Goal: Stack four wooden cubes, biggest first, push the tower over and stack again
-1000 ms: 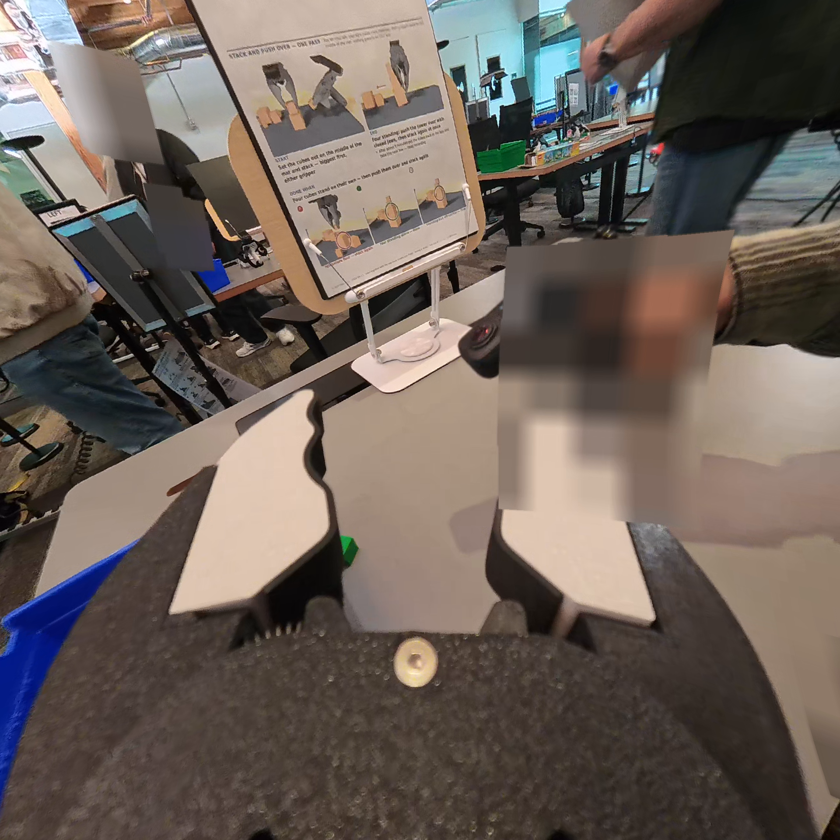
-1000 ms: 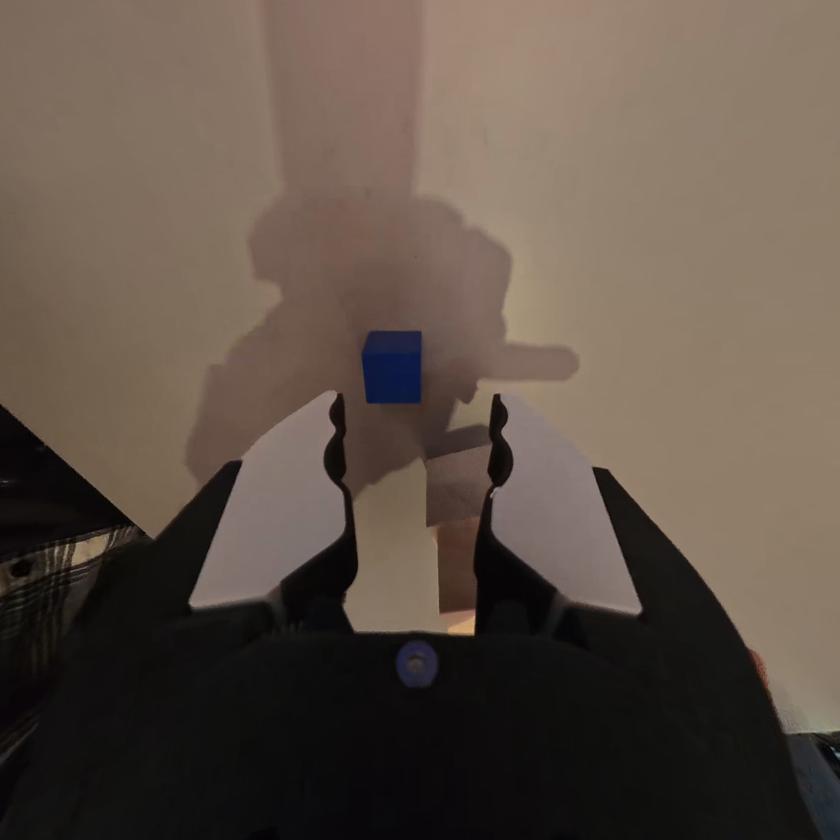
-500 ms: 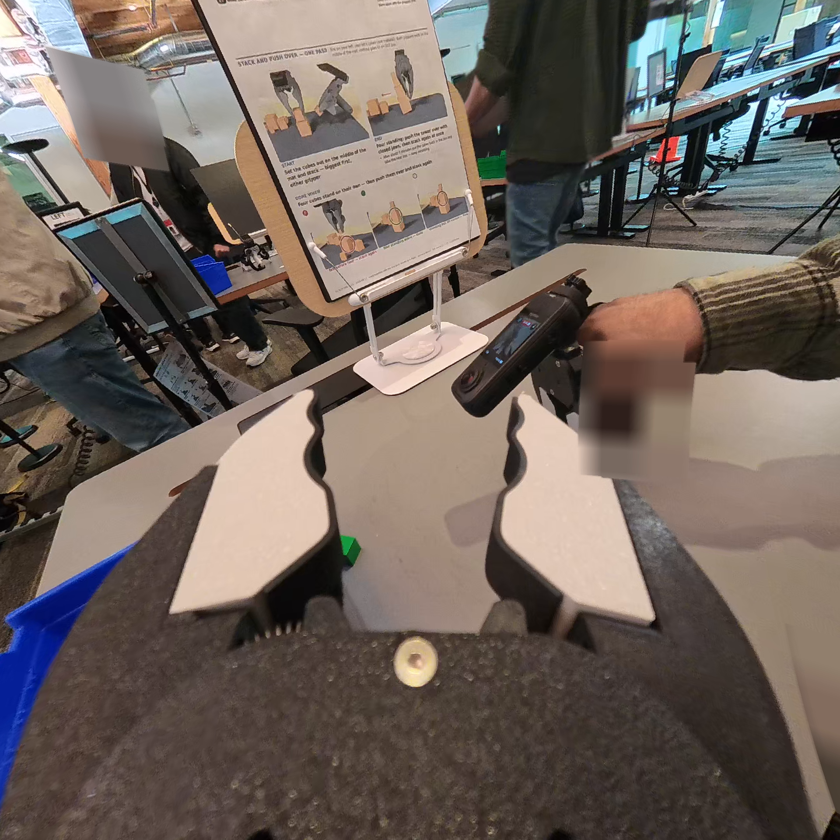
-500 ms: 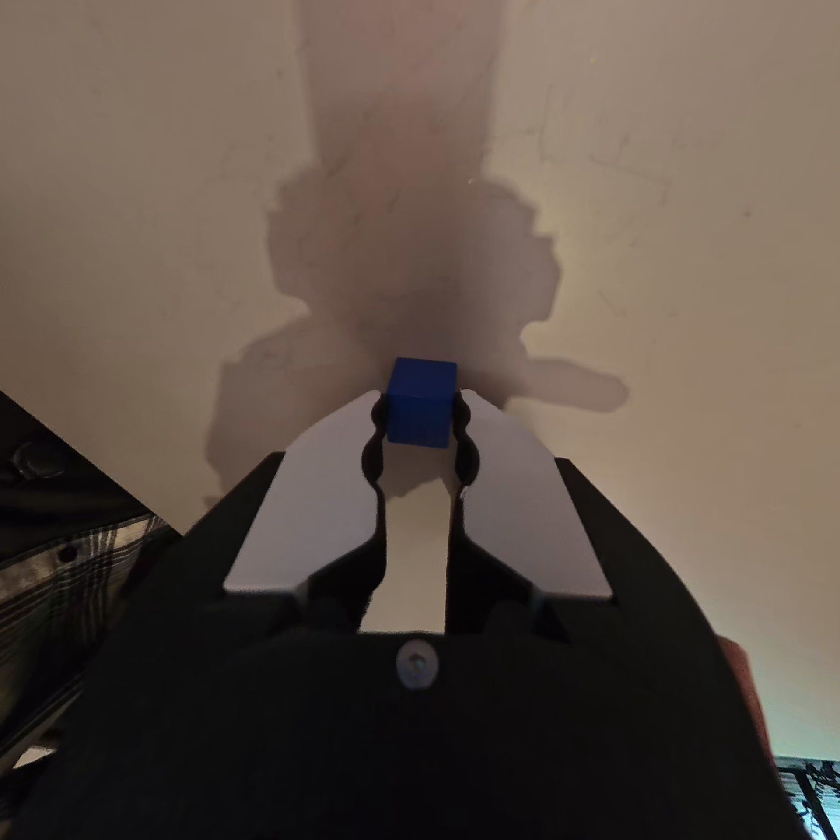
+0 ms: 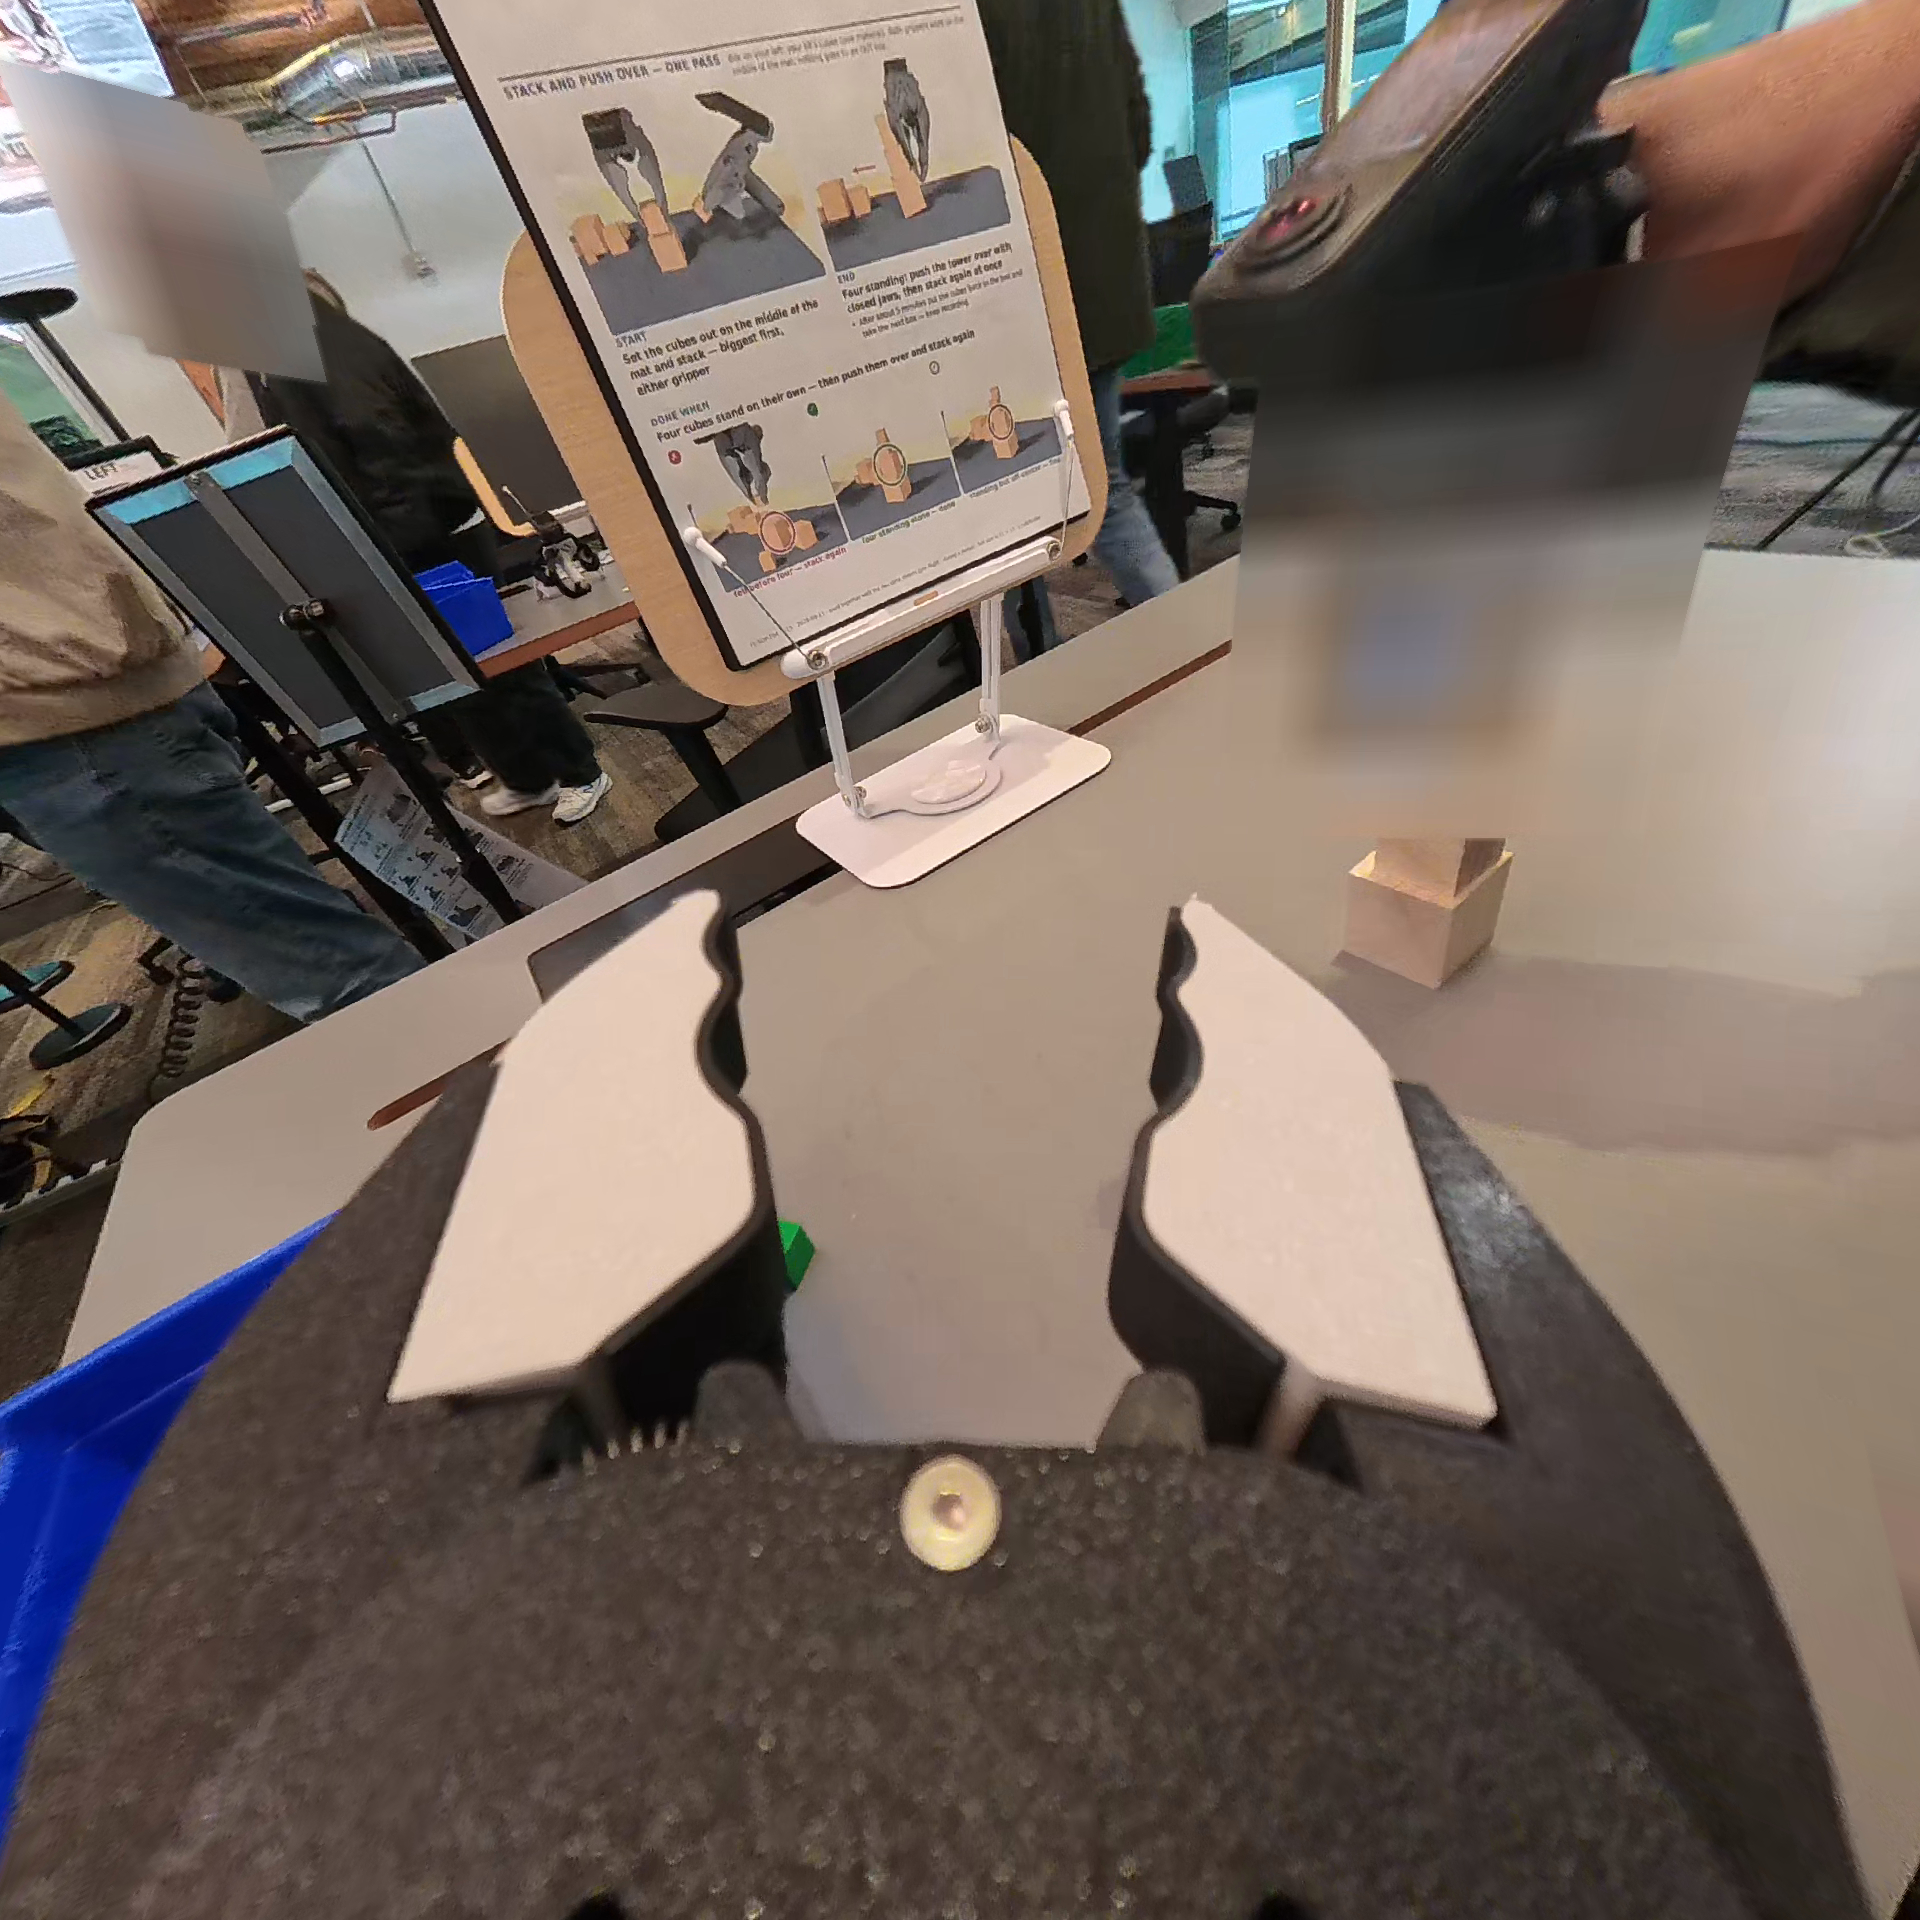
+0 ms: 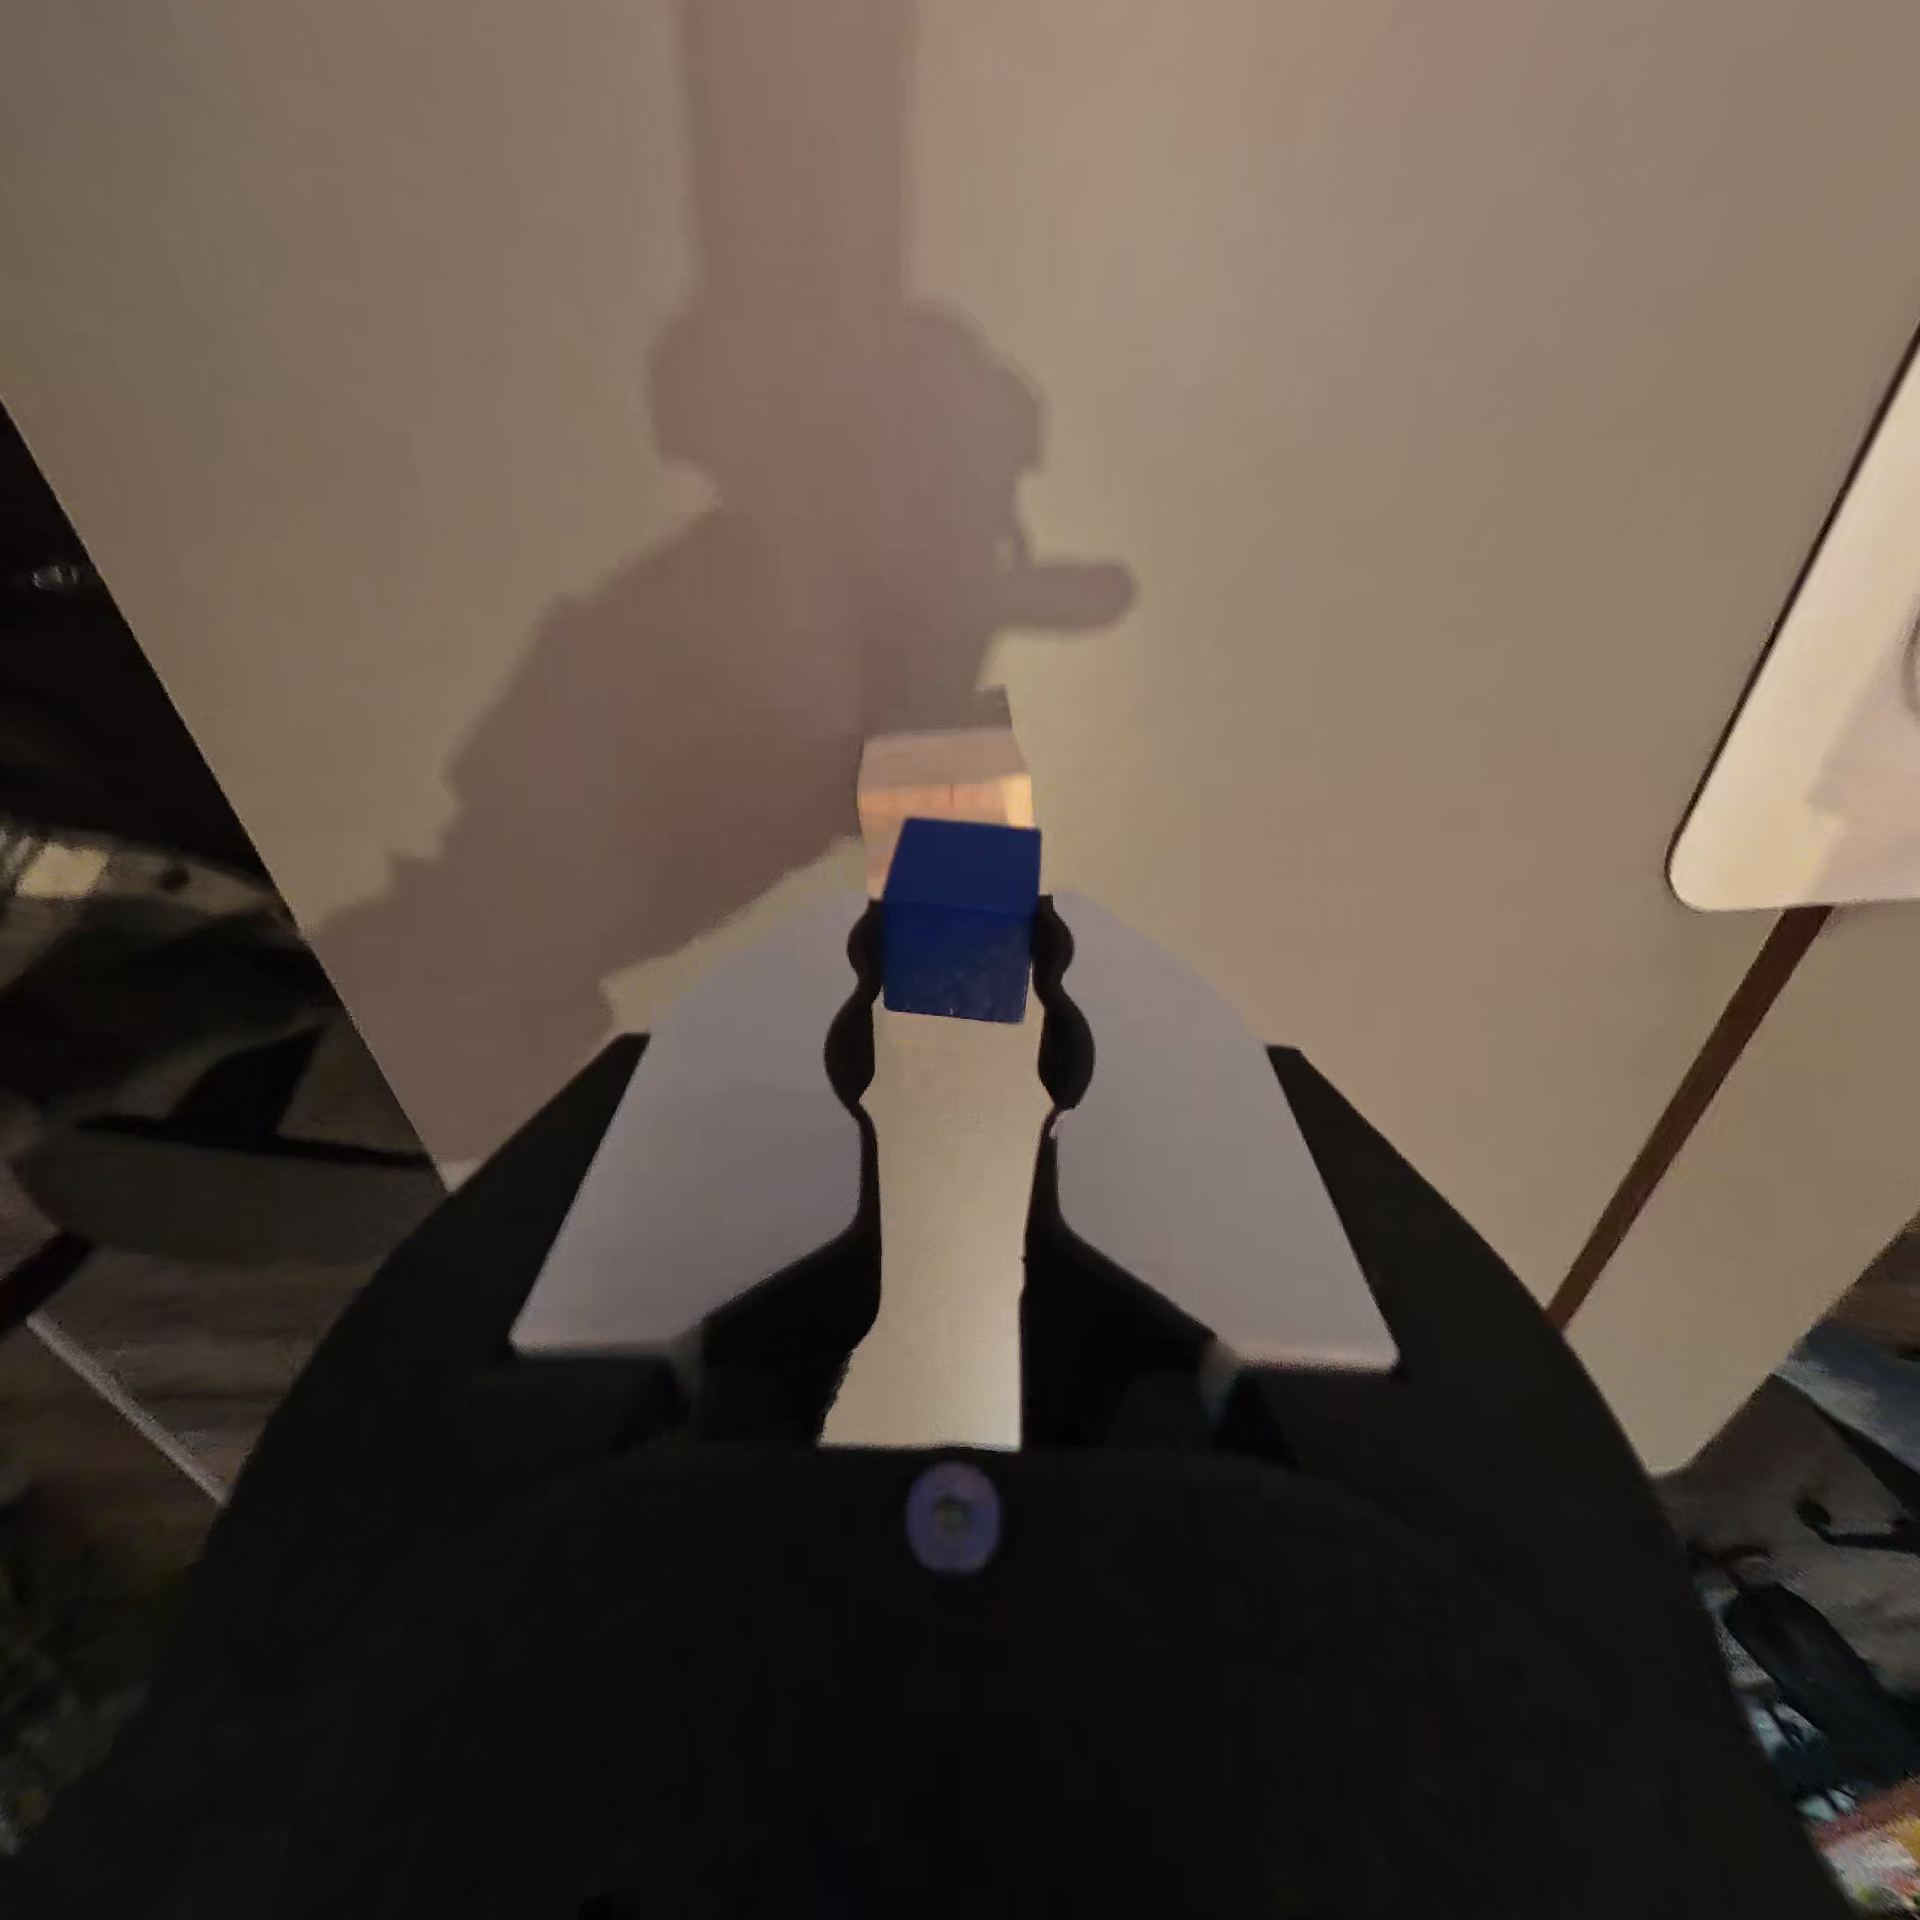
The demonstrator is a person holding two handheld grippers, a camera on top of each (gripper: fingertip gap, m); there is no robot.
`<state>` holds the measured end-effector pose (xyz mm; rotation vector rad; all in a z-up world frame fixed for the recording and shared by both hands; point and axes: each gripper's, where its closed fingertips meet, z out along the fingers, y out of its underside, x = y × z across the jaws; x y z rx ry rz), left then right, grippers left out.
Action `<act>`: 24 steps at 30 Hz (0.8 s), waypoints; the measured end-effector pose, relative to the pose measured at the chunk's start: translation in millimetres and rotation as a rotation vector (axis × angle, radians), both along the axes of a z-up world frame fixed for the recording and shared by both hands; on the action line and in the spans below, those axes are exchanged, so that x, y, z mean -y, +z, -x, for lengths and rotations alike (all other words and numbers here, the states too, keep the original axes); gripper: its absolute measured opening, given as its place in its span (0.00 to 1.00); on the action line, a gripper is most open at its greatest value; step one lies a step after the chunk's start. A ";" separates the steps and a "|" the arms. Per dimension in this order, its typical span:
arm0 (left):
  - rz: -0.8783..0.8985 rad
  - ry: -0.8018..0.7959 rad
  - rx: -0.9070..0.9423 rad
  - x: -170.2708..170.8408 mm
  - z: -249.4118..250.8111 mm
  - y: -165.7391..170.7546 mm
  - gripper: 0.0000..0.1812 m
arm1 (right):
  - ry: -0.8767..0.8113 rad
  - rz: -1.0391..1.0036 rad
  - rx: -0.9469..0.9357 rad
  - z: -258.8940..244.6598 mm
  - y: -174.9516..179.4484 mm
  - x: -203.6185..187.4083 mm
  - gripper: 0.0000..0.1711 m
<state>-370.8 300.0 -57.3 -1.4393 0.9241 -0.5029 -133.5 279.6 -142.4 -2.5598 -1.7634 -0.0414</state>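
Observation:
My right gripper point(image 6: 958, 925) is shut on a small blue cube point(image 6: 961, 914) and holds it in the air just above a plain wooden cube point(image 6: 945, 781) on the table. In the left wrist view a large plain wooden cube point(image 5: 1423, 914) stands on the grey table point(image 5: 935, 1039) with a second wooden cube point(image 5: 1434, 862) on top, partly hidden by a blur patch. My left gripper point(image 5: 951, 925) is open and empty above the table. A small green cube point(image 5: 795, 1247) lies by its left finger.
An instruction board on a white stand point(image 5: 945, 790) stands at the table's far edge; its base also shows in the right wrist view point(image 6: 1808, 727). A blue bin point(image 5: 104, 1475) sits at the lower left. People and desks fill the room behind. One gripper's finger ends stand about 25 centimeters off the other's.
My right gripper closed on the blue cube, lifted it off the table and carried it over the wooden cubes. My left gripper stayed open and hardly moved.

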 end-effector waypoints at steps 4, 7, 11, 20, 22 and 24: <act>-0.002 -0.003 -0.017 1.3 -5.4 -2.1 0.42 | 0.041 0.037 0.027 -28.6 -0.8 13.0 0.16; -0.005 -0.005 -0.024 2.6 -8.2 -2.7 0.42 | 0.064 0.054 0.032 -36.0 -13.1 19.0 0.16; 0.000 -0.008 -0.039 2.9 -11.4 -5.9 0.42 | 0.091 0.066 0.043 -36.2 -26.6 21.3 0.16; 0.005 -0.007 -0.052 0.4 -10.7 -9.6 0.42 | 0.107 0.107 0.064 -34.9 -38.5 19.5 0.16; 0.005 -0.005 -0.052 -0.2 -9.9 -9.8 0.42 | 0.104 0.113 0.066 -34.2 -40.4 18.9 0.16; 0.004 -0.004 -0.051 -0.6 -9.2 -9.5 0.42 | 0.105 0.123 0.071 -34.1 -43.0 19.0 0.16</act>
